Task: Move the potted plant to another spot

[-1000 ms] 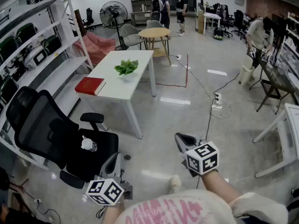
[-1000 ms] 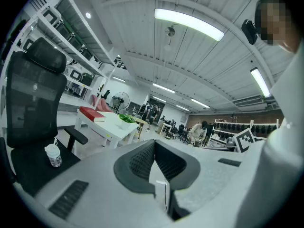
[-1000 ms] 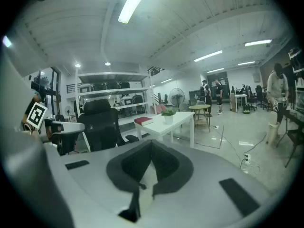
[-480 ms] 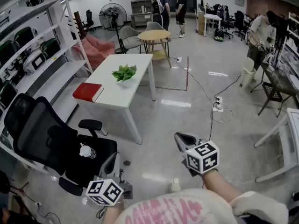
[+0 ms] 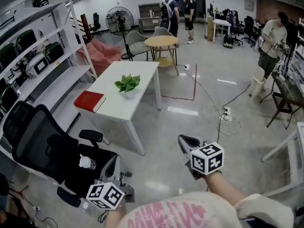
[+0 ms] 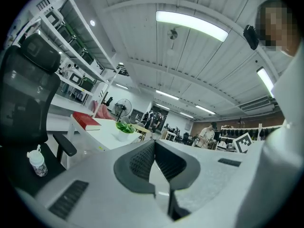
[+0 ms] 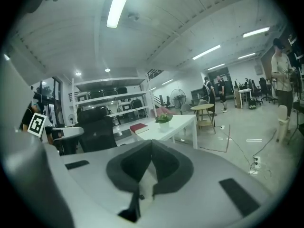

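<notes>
Polished floor [image 5: 164, 127] of an open workroom, read near to far in the head view; lowest in frame are the left tongs [image 5: 116, 161] and the right tongs [image 5: 186, 141], held out low; both pairs of jaws stand pressed together with nothing between them, as each gripper view confirms. Just beyond the left tongs is a black office chair [image 5: 40, 144] with a small bottle [image 5: 86, 162] on its seat; beyond that stands the white bench [image 5: 114, 101], carrying a red book [image 5: 90, 101] at its near end and the potted plant [image 5: 127, 83] further along, upright in a pale pot, well apart from both tongs and untouched.

Step in hand, by judgement: the approach, before any grasp; the next move calls for crossing the bare floor to the bench's long side, parting one pair of jaws wide enough for the pot, and closing on the pot wall rather than the leaves.

Possible hindrances: the office chair stands between the left tongs and the bench's near corner, so the right-hand route looks freer; a cable [image 5: 209, 90] with a power strip [image 5: 229, 118] trails over the floor to the right; the red book takes up part of the bench as a set-down spot.

Farther off: wall shelving [image 5: 45, 75] at left, a round table [image 5: 160, 41], a standing fan [image 5: 118, 19], and several people [image 5: 190, 6] at the far end.
</notes>
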